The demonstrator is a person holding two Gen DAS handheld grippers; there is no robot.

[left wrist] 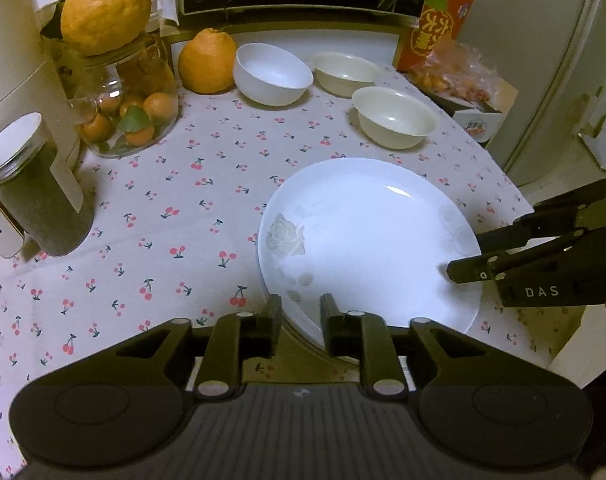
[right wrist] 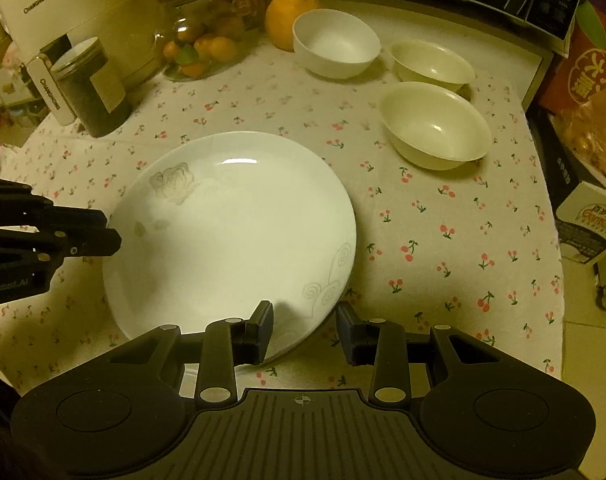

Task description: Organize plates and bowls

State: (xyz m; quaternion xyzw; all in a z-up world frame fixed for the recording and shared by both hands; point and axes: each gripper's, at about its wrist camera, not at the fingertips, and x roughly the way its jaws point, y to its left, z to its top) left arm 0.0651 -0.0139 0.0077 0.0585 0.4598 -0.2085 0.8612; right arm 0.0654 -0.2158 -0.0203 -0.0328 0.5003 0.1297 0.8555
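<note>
Left wrist view shows the left gripper (left wrist: 301, 316) with its jaws narrowly apart, one on each side of the near rim of the plate stack (left wrist: 367, 240); whether they press the rim, I cannot tell. The stack lies on the table (left wrist: 163, 208), directly ahead of these jaws. Beyond it stand the white bowl (left wrist: 273, 74) and two cream bowls (left wrist: 395, 116), well apart from the jaws. In the right wrist view, the right gripper (right wrist: 305, 326) has its jaws wide, the left one over the plate rim, the right one over the cloth beside it.
</note>
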